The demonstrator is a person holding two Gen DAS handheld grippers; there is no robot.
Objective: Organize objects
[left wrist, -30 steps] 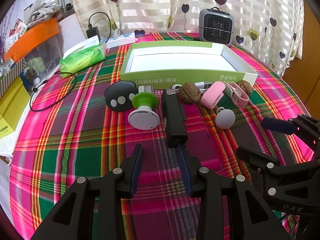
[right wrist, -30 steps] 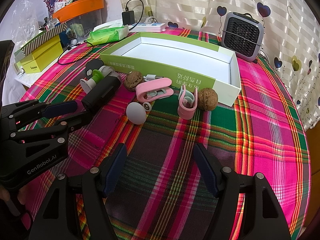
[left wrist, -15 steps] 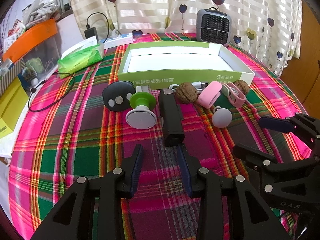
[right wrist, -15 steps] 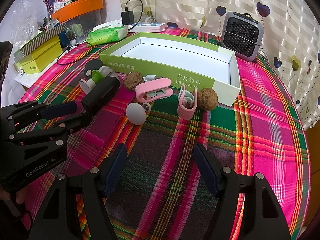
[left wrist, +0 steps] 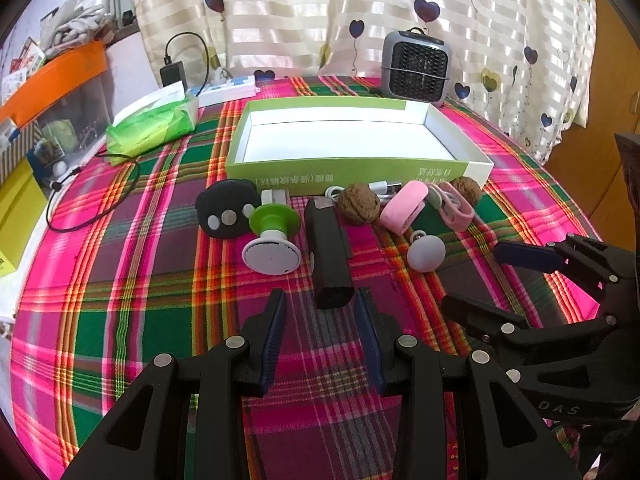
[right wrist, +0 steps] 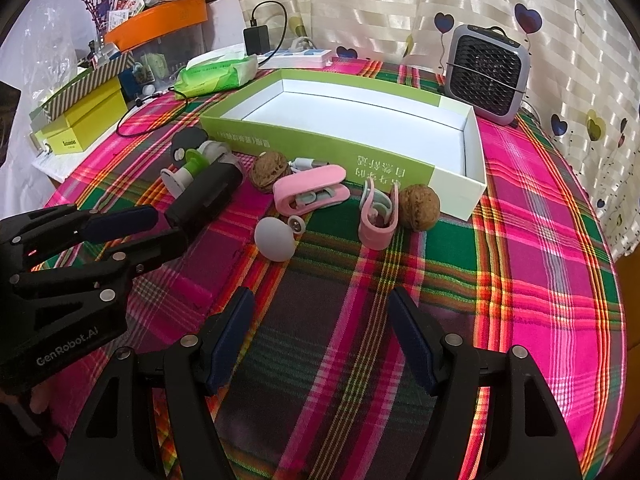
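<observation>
An empty green box with a white inside (left wrist: 348, 168) (right wrist: 320, 142) lies on the plaid tablecloth. In front of it lie a black round thing (left wrist: 226, 212), a green-and-white knob (left wrist: 272, 240), a long black block (left wrist: 328, 256) (right wrist: 208, 196), two walnuts (left wrist: 358, 208) (right wrist: 418, 208), two pink clips (right wrist: 310, 194) (right wrist: 378, 216) and a grey ball (left wrist: 426, 254) (right wrist: 276, 238). My left gripper (left wrist: 320, 304) is open, its fingertips either side of the black block's near end. My right gripper (right wrist: 320, 308) is open and empty, short of the grey ball and clips.
A grey fan heater (left wrist: 416, 68) stands behind the box. A green tissue pack (left wrist: 154, 126), a charger with cable (left wrist: 172, 74), a yellow box (right wrist: 84, 120) and an orange-lidded bin (right wrist: 160, 20) sit at the left. The table edge curves at the right.
My left gripper has moved slightly forward, so its fingertips now flank the black block's near end. The right gripper has barely moved.
</observation>
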